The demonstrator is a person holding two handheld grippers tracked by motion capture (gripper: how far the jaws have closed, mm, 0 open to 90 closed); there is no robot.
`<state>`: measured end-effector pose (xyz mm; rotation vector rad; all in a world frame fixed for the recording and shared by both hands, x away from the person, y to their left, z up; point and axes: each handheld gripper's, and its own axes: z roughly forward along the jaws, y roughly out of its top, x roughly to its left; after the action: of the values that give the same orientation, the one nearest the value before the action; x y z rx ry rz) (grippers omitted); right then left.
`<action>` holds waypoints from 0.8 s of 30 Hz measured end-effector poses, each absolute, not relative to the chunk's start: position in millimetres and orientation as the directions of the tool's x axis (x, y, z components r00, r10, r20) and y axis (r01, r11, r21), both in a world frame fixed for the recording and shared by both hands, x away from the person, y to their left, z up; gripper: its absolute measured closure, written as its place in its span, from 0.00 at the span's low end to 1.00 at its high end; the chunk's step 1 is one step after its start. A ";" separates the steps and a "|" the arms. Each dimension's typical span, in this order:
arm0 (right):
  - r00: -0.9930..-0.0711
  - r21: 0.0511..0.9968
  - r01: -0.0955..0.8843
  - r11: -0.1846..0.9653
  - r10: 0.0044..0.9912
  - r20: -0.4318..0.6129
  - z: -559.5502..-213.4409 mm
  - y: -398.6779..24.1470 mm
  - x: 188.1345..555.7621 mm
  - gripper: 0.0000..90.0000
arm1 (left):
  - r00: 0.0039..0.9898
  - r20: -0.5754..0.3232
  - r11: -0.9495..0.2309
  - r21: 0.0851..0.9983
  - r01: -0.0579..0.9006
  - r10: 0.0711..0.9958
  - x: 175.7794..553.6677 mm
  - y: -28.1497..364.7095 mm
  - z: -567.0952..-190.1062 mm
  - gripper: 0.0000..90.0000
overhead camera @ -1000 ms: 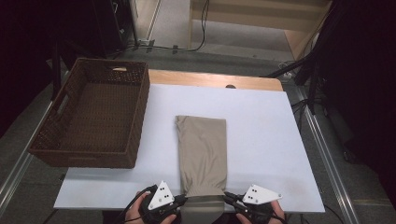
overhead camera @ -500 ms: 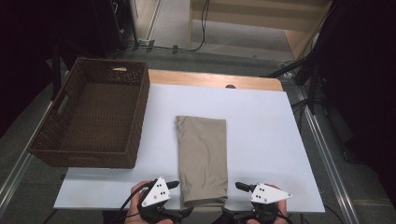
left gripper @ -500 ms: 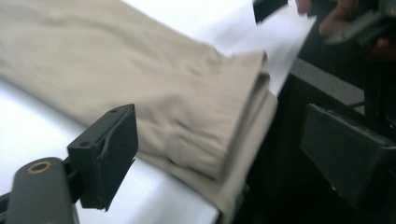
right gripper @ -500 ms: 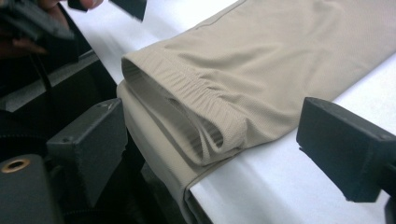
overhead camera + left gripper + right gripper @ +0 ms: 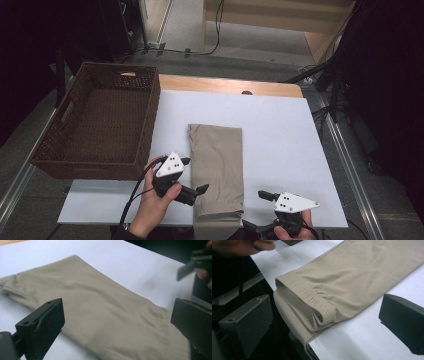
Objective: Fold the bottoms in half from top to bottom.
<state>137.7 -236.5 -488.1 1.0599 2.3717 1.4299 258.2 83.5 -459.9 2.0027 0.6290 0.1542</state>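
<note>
**Cloth folded and released; basket not yet filled**

Nearest you, both sets of tongs have just been opening and now stand wide, holding nothing: left tongs (image 5: 192,175) beside the cloth, right tongs (image 5: 252,210) near its bottom corner. The folded beige cloth (image 5: 217,165) lies flat on the tabletop (image 5: 285,135) (its near end overhangs the edge). Farther off, the wicker basket (image 5: 145,120) waits, likely the cloth's destination.

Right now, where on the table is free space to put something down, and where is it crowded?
The white sheet is bare right of the cloth up to its right edge, and between the cloth's far end and the wooden strip. The basket is empty too. The near edge is crowded: the left gripper at the cloth's left side, the right gripper by its overhanging end.
</note>
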 end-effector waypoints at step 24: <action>-0.738 0.831 0.476 0.288 0.644 0.200 -481.6 -237.9 170.8 0.00 | 0.722 -0.207 -0.355 0.762 0.543 0.660 402.5 69.3 -491.1 0.11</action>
<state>170.8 -237.9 -481.6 1.0458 2.3760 1.4376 402.5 69.3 -491.1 2.0428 0.9129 0.1688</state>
